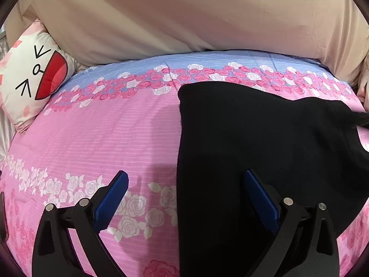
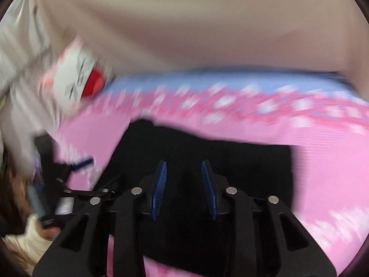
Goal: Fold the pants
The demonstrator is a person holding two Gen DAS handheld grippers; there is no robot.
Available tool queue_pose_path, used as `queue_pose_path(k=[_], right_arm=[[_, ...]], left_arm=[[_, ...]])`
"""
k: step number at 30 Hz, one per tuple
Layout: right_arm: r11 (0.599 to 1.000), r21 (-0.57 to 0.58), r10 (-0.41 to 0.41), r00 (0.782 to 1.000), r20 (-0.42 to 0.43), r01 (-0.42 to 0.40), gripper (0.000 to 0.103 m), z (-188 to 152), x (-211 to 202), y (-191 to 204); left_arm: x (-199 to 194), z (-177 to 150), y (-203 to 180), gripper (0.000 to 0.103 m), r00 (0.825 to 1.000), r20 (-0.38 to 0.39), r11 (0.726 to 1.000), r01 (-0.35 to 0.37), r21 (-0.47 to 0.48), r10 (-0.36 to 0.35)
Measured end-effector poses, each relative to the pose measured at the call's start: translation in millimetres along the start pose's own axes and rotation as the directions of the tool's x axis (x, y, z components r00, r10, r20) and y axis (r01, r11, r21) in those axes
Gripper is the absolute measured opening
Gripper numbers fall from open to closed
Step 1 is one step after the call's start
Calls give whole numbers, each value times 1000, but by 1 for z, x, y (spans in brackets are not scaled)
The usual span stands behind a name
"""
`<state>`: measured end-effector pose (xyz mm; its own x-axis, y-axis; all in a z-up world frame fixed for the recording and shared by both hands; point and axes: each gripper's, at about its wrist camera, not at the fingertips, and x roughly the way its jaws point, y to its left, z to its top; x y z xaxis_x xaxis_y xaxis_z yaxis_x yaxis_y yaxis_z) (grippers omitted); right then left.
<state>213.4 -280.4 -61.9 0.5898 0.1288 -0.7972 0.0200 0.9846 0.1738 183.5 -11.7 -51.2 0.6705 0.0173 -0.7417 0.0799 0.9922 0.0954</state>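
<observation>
Black pants lie flat on the bed's quilt. Left claw gapes wide and empty astride their edge; right claw, narrowly parted and empty, hovers above them. Risk: a shallow pinch catches one layer, skewing the fold.

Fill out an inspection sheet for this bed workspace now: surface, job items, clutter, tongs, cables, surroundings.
Surface: pink and blue rose-print quilt, spread flat.
Job's things: black fabric pants lying on the quilt.
Clutter: white cartoon-face cushion at the quilt's far left edge.
Tongs: left tongs wide open, straddling the pants' edge; right tongs open, nothing gripped, above the pants.
Cables: nothing seen.
Surroundings: beige fabric backdrop behind the bed.
</observation>
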Motion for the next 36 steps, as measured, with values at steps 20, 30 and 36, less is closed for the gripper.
queue_pose_path(k=[20,30,36], right_arm=[[975,-93,199,979,-47,-203,25,57,49,116],[990,-114,81,997,-3,-81,26,90,75,107],[999,-40,1,1000,24,0,26,43,21,46]], left_arm=[[7,-5,12,98,995,-23,994,97,-56,-98],[13,-3,28,98,989,-53,984,129,-121,-136],[8,-4,19,98,996,-33,994,81,-79,-84]])
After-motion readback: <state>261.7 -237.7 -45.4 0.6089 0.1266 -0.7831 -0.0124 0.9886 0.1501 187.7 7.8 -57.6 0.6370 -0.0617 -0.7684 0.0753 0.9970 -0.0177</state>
